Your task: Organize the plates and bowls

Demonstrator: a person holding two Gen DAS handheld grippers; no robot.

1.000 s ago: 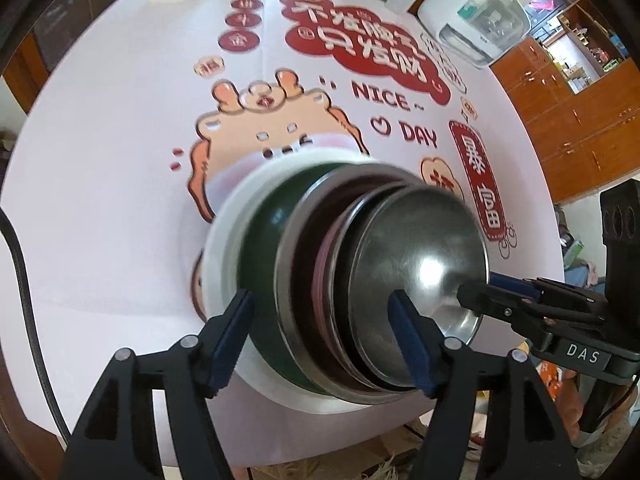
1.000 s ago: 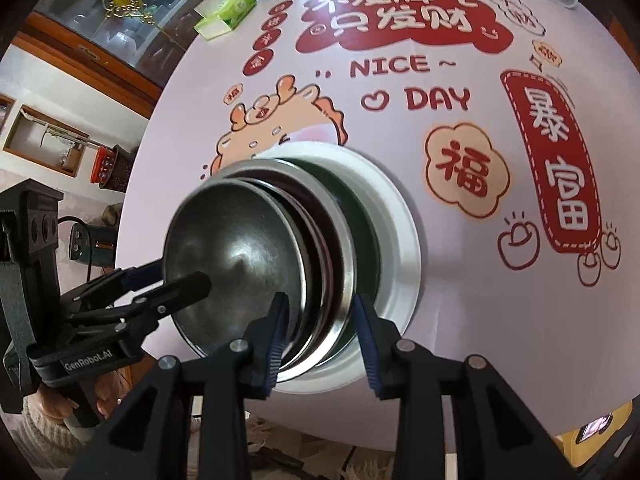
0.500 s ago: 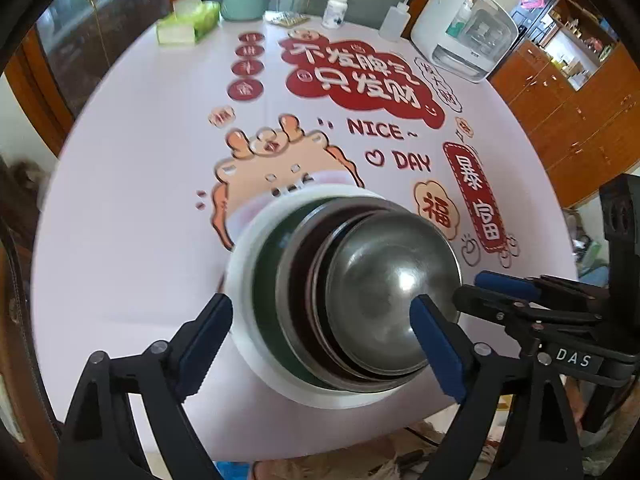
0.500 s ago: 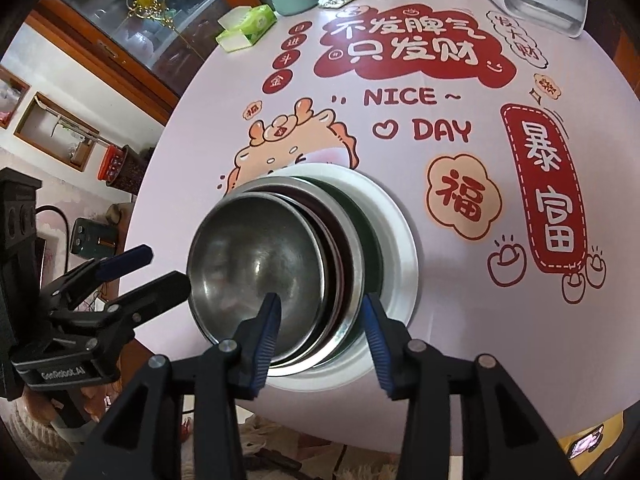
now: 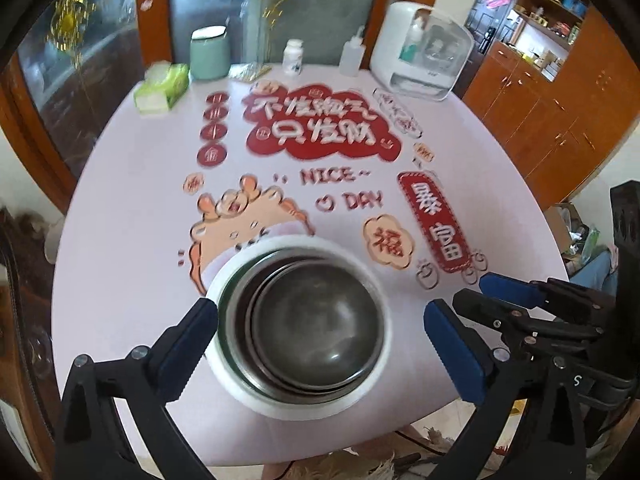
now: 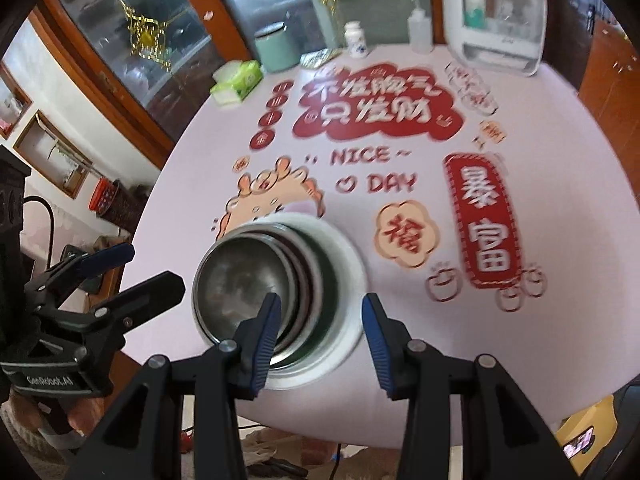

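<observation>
A stack of dishes stands near the table's front edge: a steel bowl [image 5: 316, 328] on top, nested in steel and dark plates, all on a wide white plate [image 5: 224, 280]. The stack also shows in the right wrist view, steel bowl [image 6: 240, 284] and white plate [image 6: 352, 276]. My left gripper [image 5: 320, 344] is open and empty, its blue pads wide on either side of the stack, above it. My right gripper [image 6: 320, 332] is open and empty above the stack's near rim. Each gripper shows in the other's view, the right one [image 5: 520, 304] and the left one [image 6: 116, 276].
The round table [image 5: 120, 216] has a printed white cloth. At its far edge stand a green tissue pack [image 5: 162, 88], a mint canister [image 5: 209, 53], a white pill bottle [image 5: 293, 57], a squeeze bottle [image 5: 351, 57] and a white appliance [image 5: 424, 52]. Wooden cabinets [image 5: 560, 100] stand at right.
Both grippers have drawn back and up from the stack. The left jaws opened wider and the right jaws opened too. The stack now sits flat, free of both grippers.
</observation>
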